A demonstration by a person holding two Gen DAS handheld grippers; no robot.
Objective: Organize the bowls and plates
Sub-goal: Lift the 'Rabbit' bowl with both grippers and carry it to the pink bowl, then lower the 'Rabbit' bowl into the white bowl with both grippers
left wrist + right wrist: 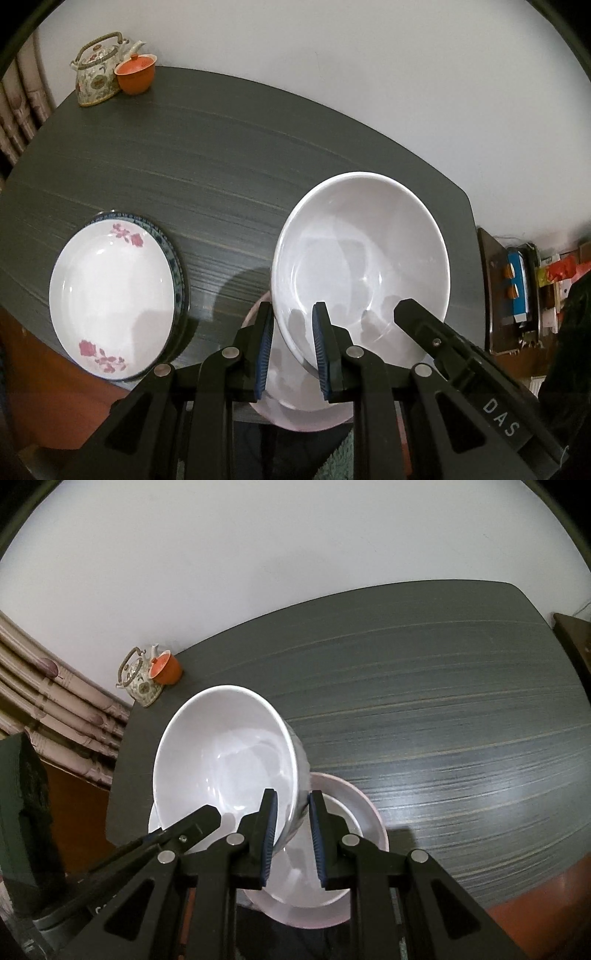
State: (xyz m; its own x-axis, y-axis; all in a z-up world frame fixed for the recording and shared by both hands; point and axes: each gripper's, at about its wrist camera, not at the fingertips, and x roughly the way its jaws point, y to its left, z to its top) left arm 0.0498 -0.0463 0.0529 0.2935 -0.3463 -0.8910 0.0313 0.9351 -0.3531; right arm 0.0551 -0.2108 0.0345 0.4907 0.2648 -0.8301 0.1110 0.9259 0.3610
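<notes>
A large white bowl [362, 266] is held tilted above a pinkish-white bowl [295, 413] at the table's near edge. My left gripper [293, 321] has one finger outside and one inside the white bowl's left rim. My right gripper [291, 805] pinches the same bowl [225, 757] at its right rim, and its black finger shows in the left wrist view [417, 317]. The lower bowl [354, 812] lies beneath. A white plate with pink flowers [110, 302] sits on a blue-rimmed plate [173, 254] at the left.
A floral teapot [98, 74] and an orange lidded cup [135, 75] stand at the dark table's [221, 155] far left corner. A shelf with clutter [517, 288] stands to the right. A curtain [55, 709] hangs at the left.
</notes>
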